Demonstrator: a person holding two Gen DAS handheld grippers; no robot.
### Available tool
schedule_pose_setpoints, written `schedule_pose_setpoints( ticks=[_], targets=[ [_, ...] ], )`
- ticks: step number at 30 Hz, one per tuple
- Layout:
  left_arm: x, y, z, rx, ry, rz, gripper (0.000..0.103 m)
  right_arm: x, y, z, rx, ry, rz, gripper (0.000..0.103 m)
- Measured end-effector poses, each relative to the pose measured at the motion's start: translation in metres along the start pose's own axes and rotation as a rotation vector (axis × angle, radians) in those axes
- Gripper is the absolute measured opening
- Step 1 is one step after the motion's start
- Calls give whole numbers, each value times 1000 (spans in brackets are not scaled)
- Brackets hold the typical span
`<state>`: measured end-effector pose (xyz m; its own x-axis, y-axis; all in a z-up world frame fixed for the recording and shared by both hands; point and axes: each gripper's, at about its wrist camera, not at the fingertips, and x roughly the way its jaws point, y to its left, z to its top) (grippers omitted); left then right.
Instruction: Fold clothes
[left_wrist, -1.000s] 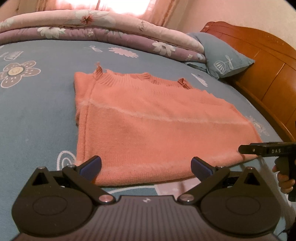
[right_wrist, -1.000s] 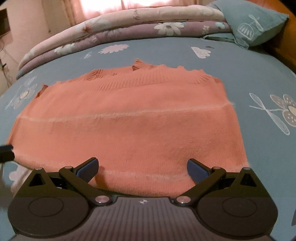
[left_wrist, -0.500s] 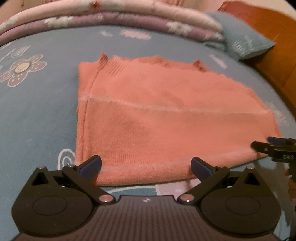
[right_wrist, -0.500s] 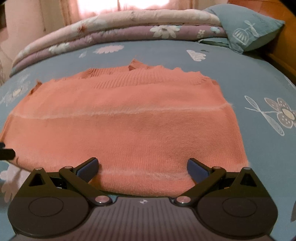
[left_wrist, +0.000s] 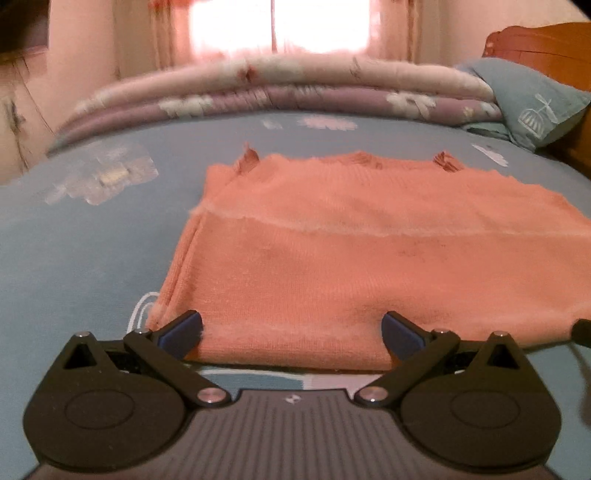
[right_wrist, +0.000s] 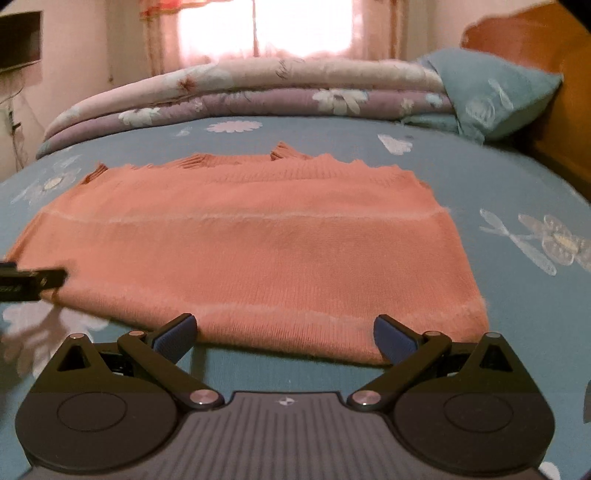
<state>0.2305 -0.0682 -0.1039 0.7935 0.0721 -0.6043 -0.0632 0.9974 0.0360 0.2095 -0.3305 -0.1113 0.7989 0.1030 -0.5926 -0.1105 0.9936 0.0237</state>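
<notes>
An orange knitted sweater (left_wrist: 369, 258) lies folded flat on the blue floral bedsheet (left_wrist: 92, 240), ribbed edge at the far side. My left gripper (left_wrist: 291, 334) is open, low at the sweater's near left hem, fingers either side of the edge. In the right wrist view the same sweater (right_wrist: 258, 258) spreads out ahead. There my right gripper (right_wrist: 284, 338) is open at the near right hem. The left gripper's tip (right_wrist: 33, 280) shows at the left edge of the right wrist view; the right one's tip (left_wrist: 581, 330) shows at the right edge of the left wrist view.
A rolled floral quilt (right_wrist: 240, 92) lies across the far side of the bed. A blue pillow (right_wrist: 491, 99) leans on the wooden headboard (right_wrist: 532, 44) at the right. A curtained bright window (left_wrist: 277, 29) is behind. Bare sheet (right_wrist: 517, 295) surrounds the sweater.
Both grippers have dropped lower and closer to the sweater's near hem, tilting up so the window now shows. Both stay open; the sweater has not moved.
</notes>
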Motion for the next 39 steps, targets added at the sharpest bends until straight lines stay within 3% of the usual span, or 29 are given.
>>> schedule_pose_setpoints(
  ticks=[4, 13, 16, 19, 22, 25, 27, 32, 34, 39],
  targets=[
    [0, 6, 0, -36, 1, -22, 103, 2, -1, 0, 3, 0, 4, 103],
    [8, -7, 9, -26, 35, 43, 103, 13, 14, 6, -30, 27, -59, 103],
    [13, -8, 32, -37, 171, 59, 103, 16, 15, 14, -65, 80, -47, 103],
    [13, -10, 63, -86, 308, 148, 102, 10, 6, 35, -124, 240, 21, 103],
    [-6, -22, 94, -124, 350, 199, 102, -17, -24, 62, -73, 254, 151, 103],
    [-20, -50, 108, -70, 363, 189, 102, -31, -62, 83, -4, 278, 254, 103],
    [-21, -67, 108, -57, 381, 171, 102, -32, -85, 87, 45, 289, 260, 103],
    [-22, -84, 100, -93, 402, 33, 102, -25, -130, 83, 133, 274, 109, 103],
    [-22, -81, 94, -68, 394, -1, 102, -16, -136, 87, 150, 270, 50, 93],
    [-18, -50, 93, -49, 392, -20, 102, 15, -141, 125, 270, 186, 39, 89]
  ],
)
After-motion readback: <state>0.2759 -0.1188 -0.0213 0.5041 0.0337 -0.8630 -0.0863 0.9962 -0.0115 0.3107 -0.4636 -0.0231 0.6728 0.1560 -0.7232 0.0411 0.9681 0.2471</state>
